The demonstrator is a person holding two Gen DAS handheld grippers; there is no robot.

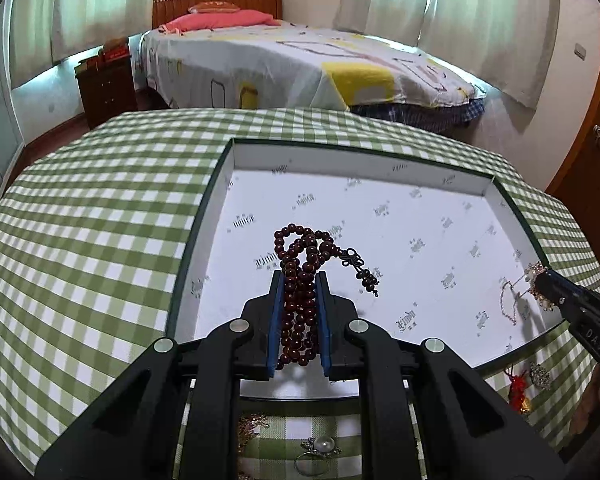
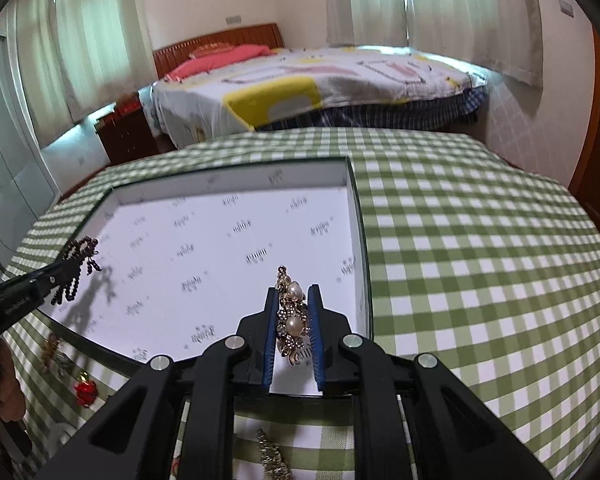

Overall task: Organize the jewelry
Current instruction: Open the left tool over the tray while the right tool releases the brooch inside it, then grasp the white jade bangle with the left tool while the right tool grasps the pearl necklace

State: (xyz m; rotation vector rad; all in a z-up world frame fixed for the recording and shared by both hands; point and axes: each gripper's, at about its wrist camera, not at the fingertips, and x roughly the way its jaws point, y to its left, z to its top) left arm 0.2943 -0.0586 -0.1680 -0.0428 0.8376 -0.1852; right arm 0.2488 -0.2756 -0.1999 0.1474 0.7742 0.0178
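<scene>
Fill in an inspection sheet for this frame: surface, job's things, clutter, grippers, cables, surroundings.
Surface: table under green-checked tablecloth.
Job's things: shallow white-lined box on the cloth; dark red bead strand and pearl brooch both held over it.
Clutter: ring, red charm, rhinestone brooch and gold chain on the cloth near the box's front edge.
Grippers: left gripper shut on the bead strand; right gripper shut on the pearl brooch.
Cables: nothing seen.
Surroundings: bed, nightstand, curtains.
</scene>
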